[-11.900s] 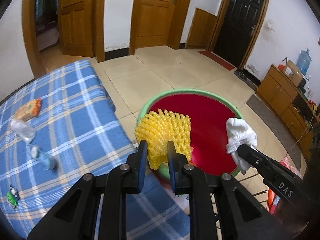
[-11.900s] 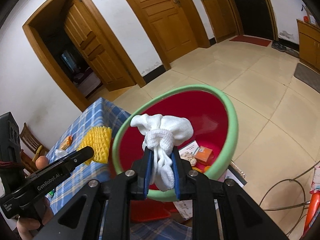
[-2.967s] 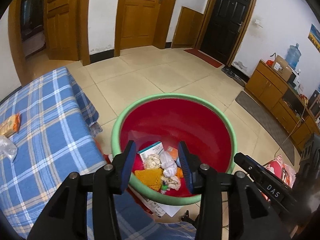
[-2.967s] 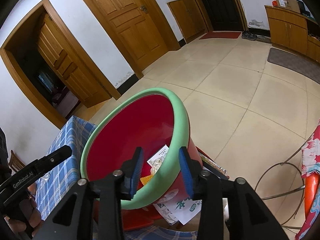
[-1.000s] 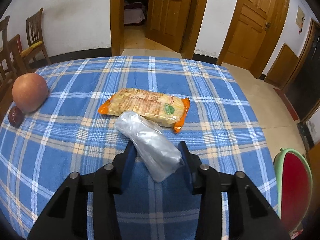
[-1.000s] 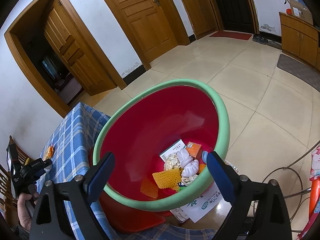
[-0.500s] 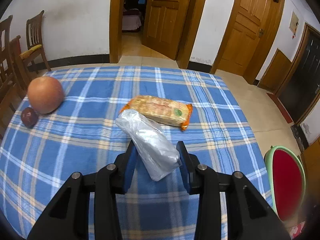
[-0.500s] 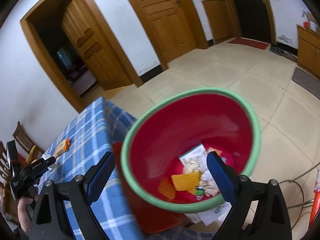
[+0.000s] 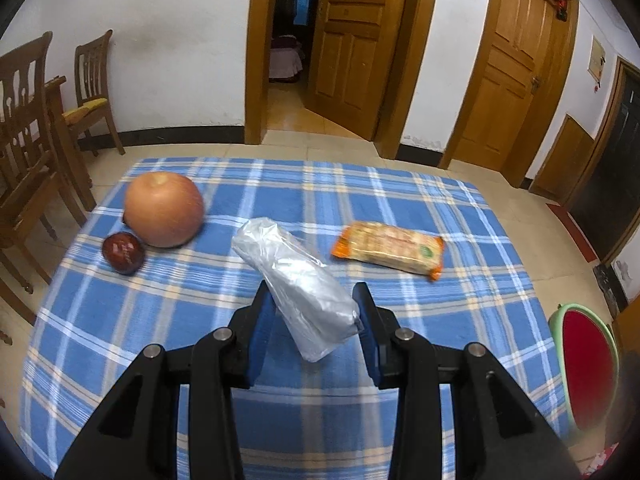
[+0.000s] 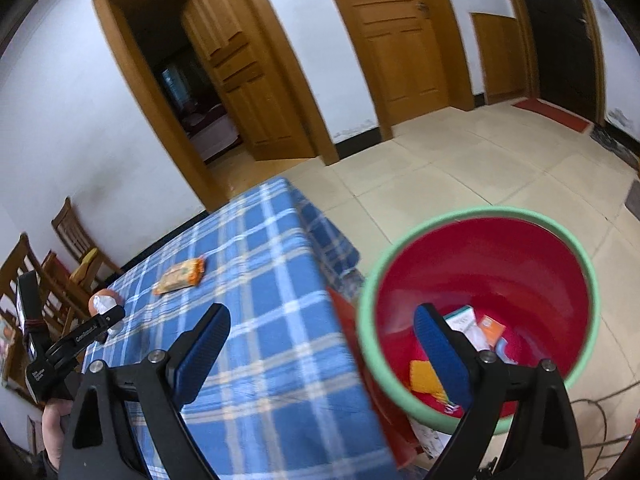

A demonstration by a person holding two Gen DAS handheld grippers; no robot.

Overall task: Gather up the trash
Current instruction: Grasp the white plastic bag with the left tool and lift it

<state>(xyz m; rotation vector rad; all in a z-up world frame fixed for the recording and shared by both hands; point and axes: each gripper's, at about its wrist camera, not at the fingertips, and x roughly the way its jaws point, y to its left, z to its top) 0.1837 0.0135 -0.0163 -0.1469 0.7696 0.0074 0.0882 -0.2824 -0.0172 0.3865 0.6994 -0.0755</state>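
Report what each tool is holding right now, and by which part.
The left tool grips the crumpled clear plastic bag across its near end. The right tool stands wide open and holds nothing.

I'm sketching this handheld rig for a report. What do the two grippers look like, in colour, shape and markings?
Both match: black angular frames with cut-out openings and silver screw heads. The left gripper and right gripper each carry two fingers lined with blue pads. Seen from the right wrist, the left gripper bears white lettering, too blurred to read. No cables or sleeves show.
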